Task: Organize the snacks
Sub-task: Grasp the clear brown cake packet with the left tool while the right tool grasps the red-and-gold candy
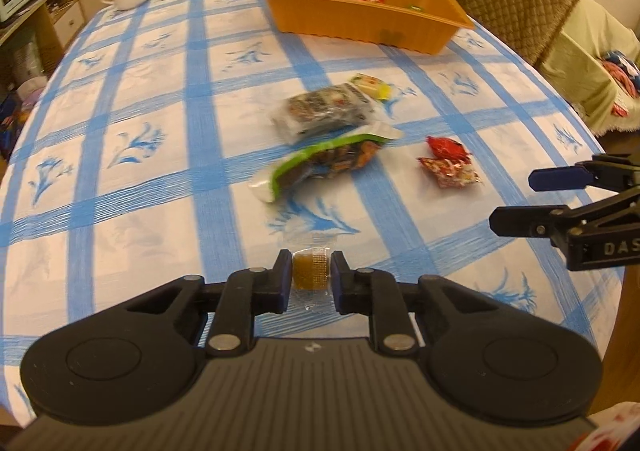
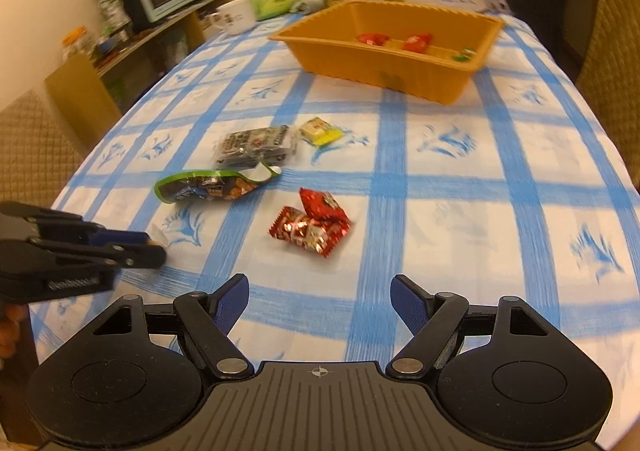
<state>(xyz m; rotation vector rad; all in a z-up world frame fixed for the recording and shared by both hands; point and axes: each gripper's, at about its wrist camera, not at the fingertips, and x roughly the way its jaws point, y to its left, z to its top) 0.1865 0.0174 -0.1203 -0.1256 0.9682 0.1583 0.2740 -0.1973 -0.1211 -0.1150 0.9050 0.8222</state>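
The left gripper (image 1: 311,278) has its fingers (image 1: 282,279) closed on a small brown jelly cup (image 1: 311,271) in a clear wrapper, low over the near edge of the counter (image 1: 160,179). The pads press the cup's 2 sides and the clear wrapper sticks out above and below them. The grip looks centred, so the step in hand is to carry this piece to the orange tray (image 1: 360,17) at the far side.

To do that well, lift straight up first so the loose wrapper clears the cloth, then travel over the scattered snacks, not through them: the green-edged pouch (image 1: 320,161) and the dark packet (image 1: 324,111) lie directly between the cup and the tray. Keep the squeeze steady; the cup is probably soft, and more pressure could burst or squirt it out. Release only once the fingers are above the tray's inside, where 2 red candies (image 2: 418,42) and a small green piece already lie.

The right gripper (image 2: 320,305) hangs with its fingers (image 2: 236,303) wide apart and nothing between them, aimed toward the 2 red-wrapped sweets (image 2: 310,227) that lie touching each other on the counter. It should keep to its own side, since the 2 tools are near each other here.
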